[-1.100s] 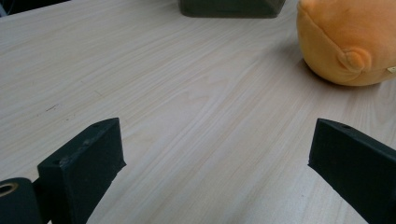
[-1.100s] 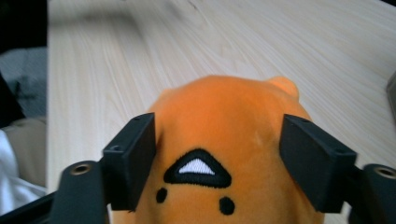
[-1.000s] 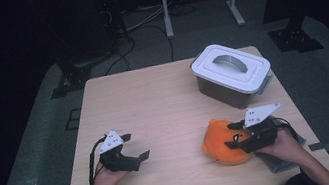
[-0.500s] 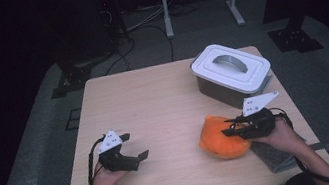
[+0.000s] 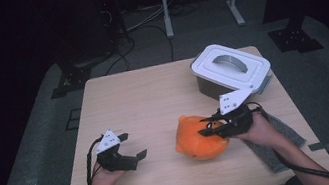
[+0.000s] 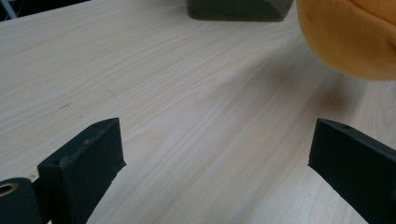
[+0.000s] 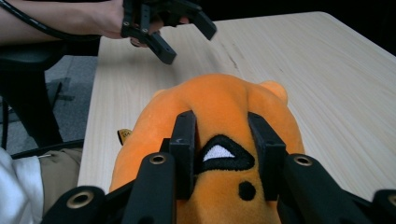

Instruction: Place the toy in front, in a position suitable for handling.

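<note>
High view: pale wood-grain table (image 5: 154,104). Round orange plush toy (image 5: 196,140) sits near front edge, right of centre. Your right gripper (image 5: 215,127) clamps its top, wrist low over grey felt mat (image 5: 282,141). White lidded box (image 5: 230,68) w/ grey handle behind. Your left gripper (image 5: 132,154) rests on tabletop, spread, nothing in it.

Left gripper view: matte black blocky jaws wide apart over bare wood; plush at top right.

Right gripper view: jaws pinch soft fuzzy fabric around stitched black-white patch (image 7: 219,154).
</note>
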Demonstrator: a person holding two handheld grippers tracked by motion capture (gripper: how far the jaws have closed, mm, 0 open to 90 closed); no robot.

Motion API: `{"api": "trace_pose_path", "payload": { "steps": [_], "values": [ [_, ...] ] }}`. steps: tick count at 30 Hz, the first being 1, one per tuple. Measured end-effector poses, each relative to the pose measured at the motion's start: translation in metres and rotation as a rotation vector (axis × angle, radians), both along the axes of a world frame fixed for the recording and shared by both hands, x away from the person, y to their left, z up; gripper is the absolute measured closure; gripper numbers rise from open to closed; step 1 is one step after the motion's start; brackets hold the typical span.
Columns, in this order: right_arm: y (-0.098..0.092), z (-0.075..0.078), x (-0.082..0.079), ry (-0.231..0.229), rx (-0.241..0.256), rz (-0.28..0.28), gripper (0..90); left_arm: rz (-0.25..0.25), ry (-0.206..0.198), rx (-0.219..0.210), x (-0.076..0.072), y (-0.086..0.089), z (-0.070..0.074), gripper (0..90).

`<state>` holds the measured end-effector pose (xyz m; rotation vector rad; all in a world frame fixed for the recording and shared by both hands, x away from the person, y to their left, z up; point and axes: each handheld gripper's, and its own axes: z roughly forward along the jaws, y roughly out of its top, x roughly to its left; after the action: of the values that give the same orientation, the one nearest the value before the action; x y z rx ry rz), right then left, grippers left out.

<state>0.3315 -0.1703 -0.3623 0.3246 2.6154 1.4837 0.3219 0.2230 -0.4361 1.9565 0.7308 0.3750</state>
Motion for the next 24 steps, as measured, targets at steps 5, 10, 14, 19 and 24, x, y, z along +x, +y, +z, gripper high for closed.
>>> {"api": "trace_pose_path", "payload": {
  "steps": [5,10,14,19,24],
  "values": [
    [0.018,-0.003,0.004,-0.003,-0.011,0.043,66.2,0.005,0.002,-0.005,0.000,0.001,0.000,2.3],
    [0.031,-0.011,0.007,0.010,-0.024,0.076,66.1,0.002,0.000,-0.005,0.000,0.001,0.000,2.3],
    [0.037,-0.019,0.010,0.027,-0.042,0.087,65.8,0.001,0.001,-0.006,0.000,0.002,0.000,2.3],
    [0.040,-0.028,0.012,0.047,-0.047,0.112,65.0,0.001,0.001,-0.008,0.000,0.002,0.000,2.3],
    [0.039,-0.039,0.014,0.070,-0.055,0.149,64.7,-0.001,0.003,-0.009,0.000,0.002,0.000,2.3]
  ]
}}
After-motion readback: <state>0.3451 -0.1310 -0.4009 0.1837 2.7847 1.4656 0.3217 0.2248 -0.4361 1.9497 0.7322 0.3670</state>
